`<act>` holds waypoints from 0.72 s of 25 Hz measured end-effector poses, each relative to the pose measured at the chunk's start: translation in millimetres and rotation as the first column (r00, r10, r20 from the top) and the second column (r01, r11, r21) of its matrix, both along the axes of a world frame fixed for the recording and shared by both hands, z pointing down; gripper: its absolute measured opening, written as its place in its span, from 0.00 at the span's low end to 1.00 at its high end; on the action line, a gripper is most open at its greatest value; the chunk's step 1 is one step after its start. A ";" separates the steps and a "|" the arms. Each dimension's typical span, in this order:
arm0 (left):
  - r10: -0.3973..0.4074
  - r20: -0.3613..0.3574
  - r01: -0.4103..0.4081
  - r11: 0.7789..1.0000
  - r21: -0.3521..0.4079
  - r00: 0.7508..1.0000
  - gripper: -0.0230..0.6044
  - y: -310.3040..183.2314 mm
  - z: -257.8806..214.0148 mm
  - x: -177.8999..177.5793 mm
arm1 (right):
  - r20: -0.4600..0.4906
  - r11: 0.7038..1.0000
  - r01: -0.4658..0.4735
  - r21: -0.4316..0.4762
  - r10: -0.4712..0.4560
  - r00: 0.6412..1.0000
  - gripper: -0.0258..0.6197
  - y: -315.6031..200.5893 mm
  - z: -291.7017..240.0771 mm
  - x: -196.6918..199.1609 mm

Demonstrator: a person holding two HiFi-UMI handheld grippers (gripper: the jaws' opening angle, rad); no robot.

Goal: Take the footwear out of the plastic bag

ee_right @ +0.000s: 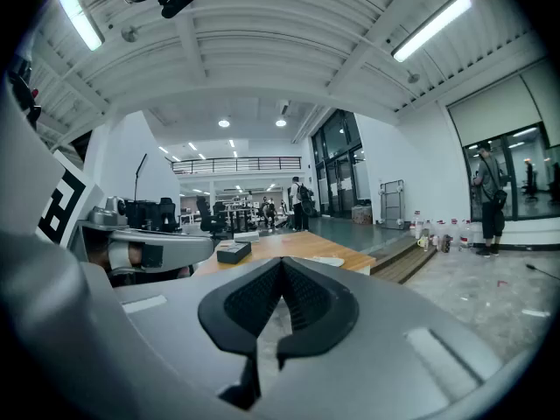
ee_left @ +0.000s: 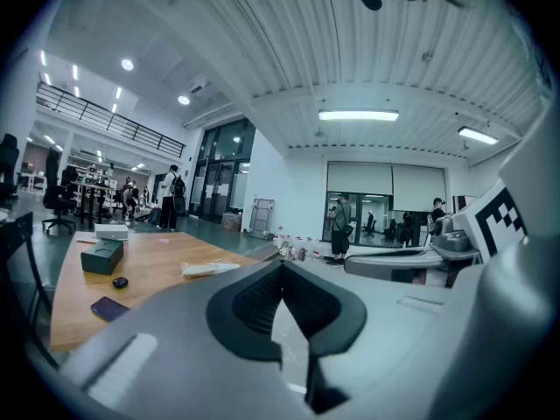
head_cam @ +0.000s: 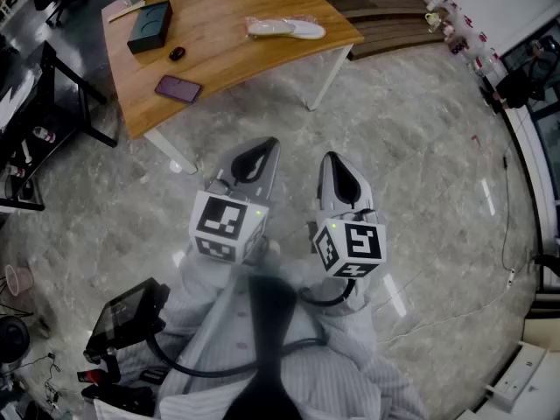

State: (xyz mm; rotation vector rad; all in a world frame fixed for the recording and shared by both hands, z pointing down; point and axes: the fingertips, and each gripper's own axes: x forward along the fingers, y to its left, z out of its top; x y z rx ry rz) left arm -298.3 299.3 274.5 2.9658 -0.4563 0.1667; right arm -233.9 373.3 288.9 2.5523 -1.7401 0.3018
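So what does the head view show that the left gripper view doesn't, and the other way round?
Only the head view: both grippers from above, the left gripper and right gripper shut and empty over the floor, short of the wooden table. Only the left gripper view: ceiling lights and people standing by glass doors. Both: that table with the bagged footwear, dark box and phone.

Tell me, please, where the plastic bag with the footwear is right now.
In the head view, the plastic bag lies on the wooden table, near its right end, to the right of the dark box.
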 end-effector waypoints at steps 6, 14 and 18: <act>-0.006 0.003 0.006 1.000 0.001 1.000 0.04 -2.9 3.3 -0.4 | -0.001 1.000 0.000 0.003 0.000 1.000 0.06 -2.2 -2.4 0.9; -0.026 0.019 0.026 1.000 0.004 0.999 0.04 -6.6 6.9 5.5 | 0.021 1.000 0.013 0.005 -0.013 1.000 0.06 -5.0 1.4 7.8; -0.028 -0.001 0.028 0.996 -0.083 1.000 0.04 -5.7 14.5 17.1 | 0.042 1.000 0.020 0.021 -0.021 0.999 0.06 0.6 4.5 21.6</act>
